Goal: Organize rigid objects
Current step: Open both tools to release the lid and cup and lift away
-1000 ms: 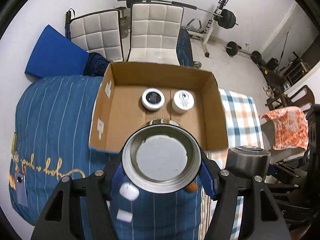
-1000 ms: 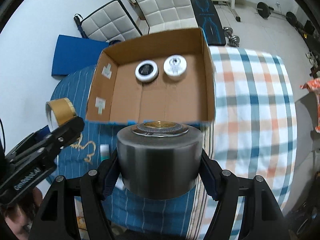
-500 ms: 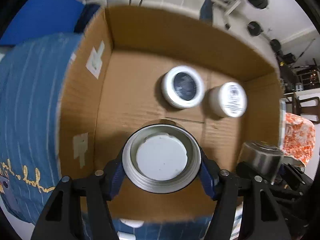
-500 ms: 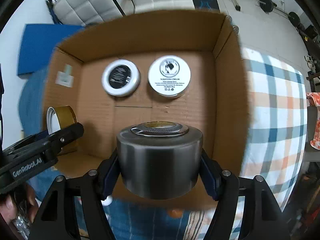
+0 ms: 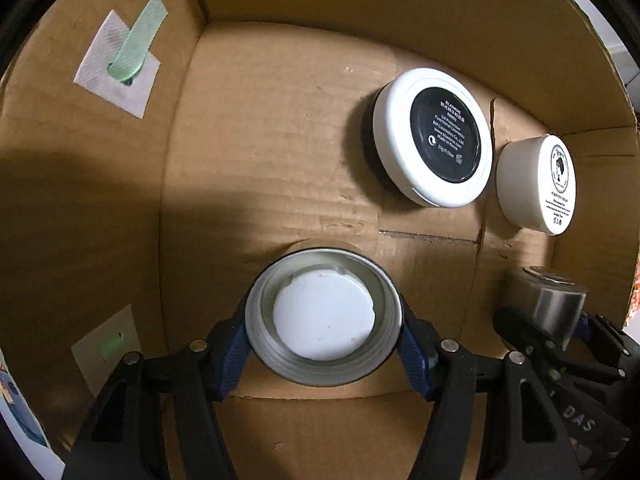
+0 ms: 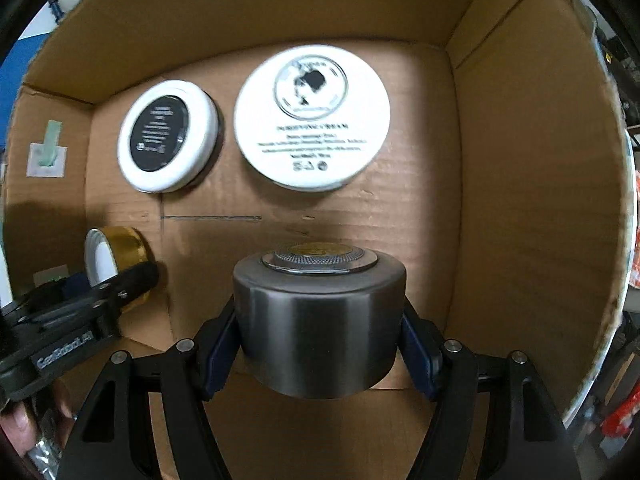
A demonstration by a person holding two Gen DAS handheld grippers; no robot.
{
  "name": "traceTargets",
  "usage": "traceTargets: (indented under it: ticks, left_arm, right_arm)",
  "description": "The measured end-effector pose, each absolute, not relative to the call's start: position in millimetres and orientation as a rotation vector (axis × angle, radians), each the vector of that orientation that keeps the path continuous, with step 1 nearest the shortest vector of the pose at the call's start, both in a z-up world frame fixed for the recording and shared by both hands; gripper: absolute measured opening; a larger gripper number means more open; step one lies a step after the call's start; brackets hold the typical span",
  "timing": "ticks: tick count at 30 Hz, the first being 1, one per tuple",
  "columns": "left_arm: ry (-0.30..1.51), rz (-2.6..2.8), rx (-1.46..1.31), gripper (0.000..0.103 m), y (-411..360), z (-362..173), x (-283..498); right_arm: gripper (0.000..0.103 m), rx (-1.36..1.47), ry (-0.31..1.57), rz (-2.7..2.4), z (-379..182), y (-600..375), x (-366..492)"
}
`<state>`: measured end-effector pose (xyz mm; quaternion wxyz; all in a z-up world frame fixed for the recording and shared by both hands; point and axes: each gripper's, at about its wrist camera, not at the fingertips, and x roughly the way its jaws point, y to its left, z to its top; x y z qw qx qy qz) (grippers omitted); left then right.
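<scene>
My left gripper is shut on a gold jar lid with a white liner, held inside the cardboard box near its floor. My right gripper is shut on a dark metal jar, also inside the box, to the right of the left one. The lid shows in the right wrist view, the metal jar in the left wrist view. A white tin with a black label and a white cream jar lie at the back of the box.
The box walls rise on all sides. White patches with green tape stick to the left wall. Bare cardboard floor lies left of the tins.
Both grippers have moved forward and down from above the bed into the box, carrying the lid and the metal jar. The two white tins have stayed put.
</scene>
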<state>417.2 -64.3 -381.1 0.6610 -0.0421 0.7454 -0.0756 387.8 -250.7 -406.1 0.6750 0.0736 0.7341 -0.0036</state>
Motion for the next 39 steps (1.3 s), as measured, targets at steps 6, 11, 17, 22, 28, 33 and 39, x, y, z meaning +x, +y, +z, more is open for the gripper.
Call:
traceTargets:
  ticks: [6, 11, 17, 22, 28, 33, 39]
  left_arm:
    - [1.702, -0.163, -0.116, 0.069, -67, -380, 415]
    - [1.728, -0.141, -0.153, 0.069, -55, -380, 415]
    - [1.682, -0.137, -0.161, 0.075, -40, -357, 415]
    - [1.637, -0.152, -0.157, 0.087, -40, -332, 411]
    - [1.556, -0.152, -0.121, 0.098, -37, -293, 401]
    - [1.486, -0.153, -0.114, 0.098, -32, -264, 384]
    - [1.411, -0.164, -0.097, 0.098, -33, -239, 339]
  right_arm:
    - [0.074, 0.177, 1.660, -0.025, -410, -254, 389]
    - [0.074, 0.199, 1.683, -0.037, -408, -259, 395]
    - [0.077, 0.202, 1.668, -0.044, -393, -265, 405]
    - [0.089, 0.196, 1.639, -0.029, -373, -263, 406]
    - [0.103, 0.169, 1.600, -0.034, -350, -264, 394]
    - [0.103, 0.159, 1.561, -0.033, -331, -264, 373]
    - [0.103, 0.147, 1.502, -0.030, -303, -262, 337]
